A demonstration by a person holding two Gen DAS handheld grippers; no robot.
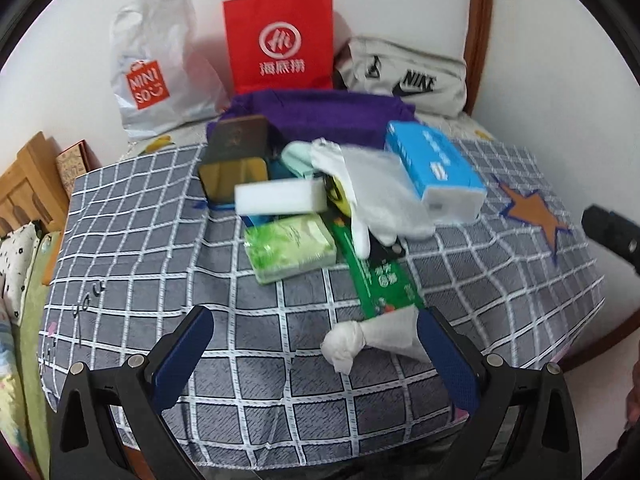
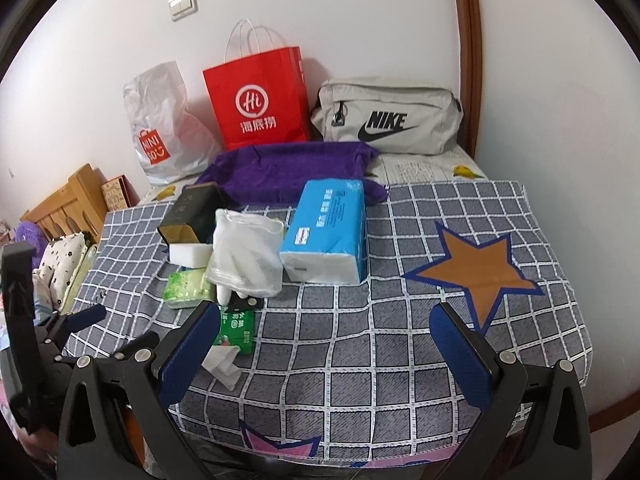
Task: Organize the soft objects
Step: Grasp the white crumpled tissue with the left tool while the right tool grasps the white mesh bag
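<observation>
A pile sits mid-blanket: a blue tissue pack (image 1: 436, 172) (image 2: 328, 232), white gloves (image 1: 376, 196) (image 2: 244, 256), a white sponge block (image 1: 280, 196) (image 2: 190, 254), a green tissue packet (image 1: 290, 248) (image 2: 186, 288), a green flat box (image 1: 380, 276) (image 2: 236, 330), a dark box (image 1: 236, 156) (image 2: 188, 216) and a purple cloth (image 1: 320, 114) (image 2: 284, 170). A knotted white cloth (image 1: 370, 340) (image 2: 222, 366) lies nearest, just inside the right finger of my open left gripper (image 1: 316, 360). My right gripper (image 2: 324, 356) hangs open over bare blanket.
A white Miniso bag (image 1: 154, 68) (image 2: 160, 128), a red paper bag (image 1: 280, 38) (image 2: 256, 100) and a grey Nike bag (image 1: 404, 76) (image 2: 388, 116) stand against the wall. The checked blanket (image 1: 160, 240) (image 2: 400, 320) covers the bed. A wooden headboard (image 2: 68, 204) is at left.
</observation>
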